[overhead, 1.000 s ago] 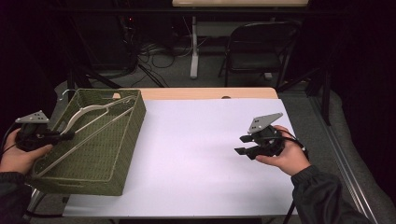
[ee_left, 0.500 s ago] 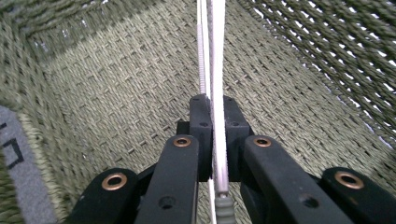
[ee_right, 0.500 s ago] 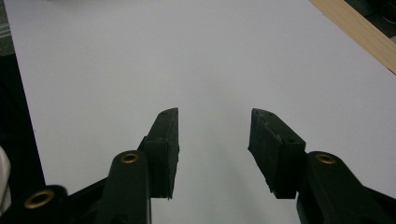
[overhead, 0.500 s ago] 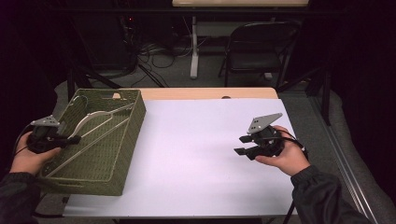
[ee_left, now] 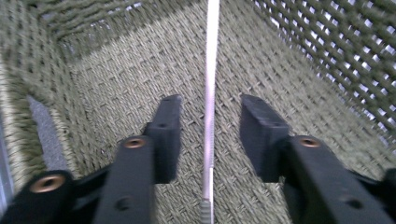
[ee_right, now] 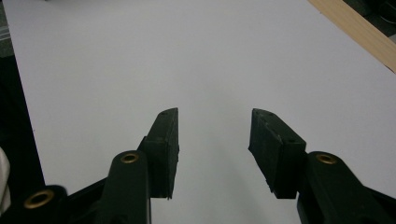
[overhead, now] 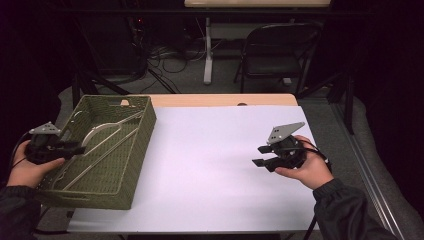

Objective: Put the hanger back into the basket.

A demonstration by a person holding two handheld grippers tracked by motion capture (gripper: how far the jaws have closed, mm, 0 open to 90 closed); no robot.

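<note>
- The left hand-held gripper [overhead: 75, 148] sits at the near left of the table, reaching over the left rim of the green woven basket [overhead: 137, 150]; the person's left hand [overhead: 27, 167] holds it from behind.
- Its jaws have just been opening and now stand spread. In the left gripper view a thin white rod of the hanger [ee_left: 210, 102] runs straight up between them, with a gap on each side, so neither pad touches it.
- The white hanger [overhead: 102, 137] lies inside the basket, along its woven floor, its curved shoulder toward the gripper and its long bars running to the far right corner.
- The basket stands at the left edge of the table, one corner hanging past the near left side of the white table top [overhead: 210, 170].
- The right hand-held gripper [overhead: 260, 156] is well apart, at the right of the table, held just above the bare white surface by the right hand [overhead: 302, 167].
- Its jaws are spread with nothing between them, pointing toward the basket.
- Beyond the table stands a dark folding chair [overhead: 277, 52], with cables on the floor [overhead: 170, 52] beside it.
</note>
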